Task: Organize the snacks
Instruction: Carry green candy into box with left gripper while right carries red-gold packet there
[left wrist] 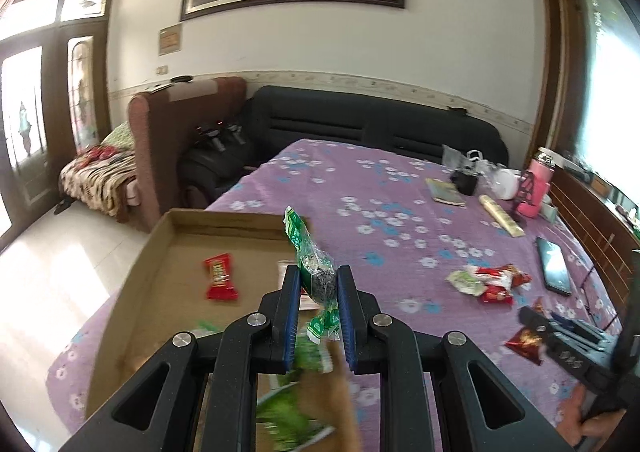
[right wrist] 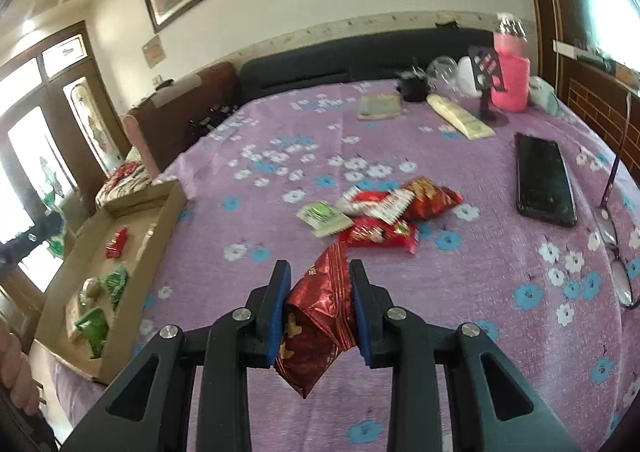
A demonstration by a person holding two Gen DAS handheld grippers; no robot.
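Already both grippers are carrying something. The left gripper [left wrist: 318, 284] is pinching a green-wrapped snack [left wrist: 316, 272] between its blue pads, jaws drawn narrow on it, and is holding it over the near end of the cardboard tray [left wrist: 160, 228]. The right gripper [right wrist: 318, 292] is clamping a dark red foil packet [right wrist: 316, 324] in a somewhat wider grip, hanging it above the purple flowered cloth [right wrist: 460, 324], well to the right of the tray.

Moving outward, the tray is already holding some sorted pieces: a red candy packet [left wrist: 219, 277] is lying on its floor, and in the right wrist view several green packets [right wrist: 96, 324] are sitting toward its near end. So the sorting is looking partly done.

What is remaining, by my reading: the two carried snacks are not yet set down, and a small heap of red and pale green packets [right wrist: 376, 212] is waiting on the cloth, well right of the tray, near the black phone [right wrist: 544, 180].
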